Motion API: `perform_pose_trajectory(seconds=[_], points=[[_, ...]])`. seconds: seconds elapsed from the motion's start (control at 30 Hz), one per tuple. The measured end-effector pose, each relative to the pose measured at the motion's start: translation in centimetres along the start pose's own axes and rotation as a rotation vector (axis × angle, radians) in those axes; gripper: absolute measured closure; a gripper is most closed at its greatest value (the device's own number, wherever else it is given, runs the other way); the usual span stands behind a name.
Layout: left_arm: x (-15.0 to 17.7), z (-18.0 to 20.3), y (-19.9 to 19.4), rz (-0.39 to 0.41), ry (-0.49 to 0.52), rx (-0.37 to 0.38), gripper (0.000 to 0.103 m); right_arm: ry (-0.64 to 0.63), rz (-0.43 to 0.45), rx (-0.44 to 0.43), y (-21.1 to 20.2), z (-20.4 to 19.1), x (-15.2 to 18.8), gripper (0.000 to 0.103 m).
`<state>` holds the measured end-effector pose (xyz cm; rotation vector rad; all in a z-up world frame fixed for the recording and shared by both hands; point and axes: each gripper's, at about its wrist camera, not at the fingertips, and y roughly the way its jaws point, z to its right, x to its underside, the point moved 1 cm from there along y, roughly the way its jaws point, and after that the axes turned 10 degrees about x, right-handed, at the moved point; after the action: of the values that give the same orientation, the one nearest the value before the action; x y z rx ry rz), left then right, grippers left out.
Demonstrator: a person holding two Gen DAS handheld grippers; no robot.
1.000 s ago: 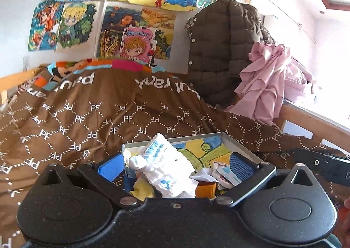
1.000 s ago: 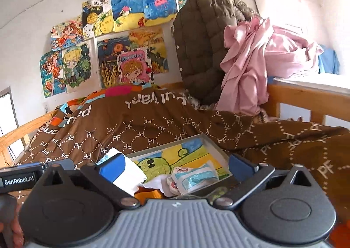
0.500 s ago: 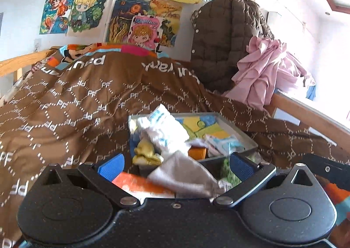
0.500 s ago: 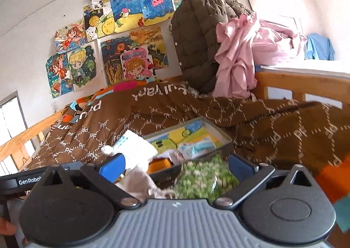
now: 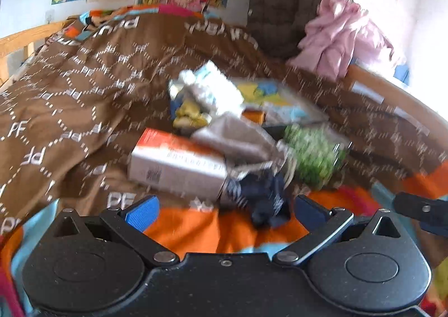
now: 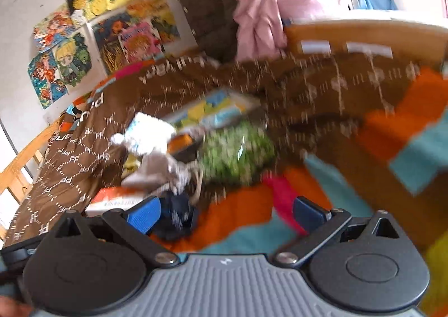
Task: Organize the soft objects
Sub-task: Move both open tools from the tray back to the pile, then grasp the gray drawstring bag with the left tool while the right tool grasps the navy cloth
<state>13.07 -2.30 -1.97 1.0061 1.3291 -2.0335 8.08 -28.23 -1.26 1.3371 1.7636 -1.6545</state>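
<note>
A shallow grey tray (image 5: 313,117) (image 6: 246,100) lies on the brown bedspread with a white and blue soft toy (image 5: 215,87) (image 6: 148,132) and a yellow cloth (image 5: 190,118) at its left end. In front of it lie a grey cloth (image 5: 235,138) (image 6: 156,168), a green speckled bundle (image 5: 316,154) (image 6: 238,152), a white and orange box (image 5: 173,163) (image 6: 114,199) and a dark navy cloth (image 5: 263,199) (image 6: 176,216). My left gripper (image 5: 224,210) is open just short of the navy cloth. My right gripper (image 6: 226,210) is open, the navy cloth by its left finger. Both views are blurred.
The brown patterned bedspread (image 5: 70,98) covers most of the bed, with an orange and teal blanket (image 6: 392,143) near me. Wooden rails (image 5: 392,96) edge the bed. A brown quilted coat (image 5: 282,9) and pink cloth (image 5: 341,37) hang at the back.
Both grippers have pulled back and tilted down from the tray. The box, grey cloth, green bundle and navy cloth have come into view in front of it.
</note>
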Motion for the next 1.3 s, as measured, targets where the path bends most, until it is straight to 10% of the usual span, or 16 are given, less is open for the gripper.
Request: perform_pose_trajectory(seconds=[0.47,1.3], points=[[0.4,0.7,0.3,-0.169,0.081,-0.112,0.001,0.004,-0.153,-0.049,0.4,0.2,2.1,0.0],[-4.5,1.6,6.7,-0.149,0.439,0.04,0.001,-0.217,-0.165,-0.024,6.5,-4.8,3.5,0.0]])
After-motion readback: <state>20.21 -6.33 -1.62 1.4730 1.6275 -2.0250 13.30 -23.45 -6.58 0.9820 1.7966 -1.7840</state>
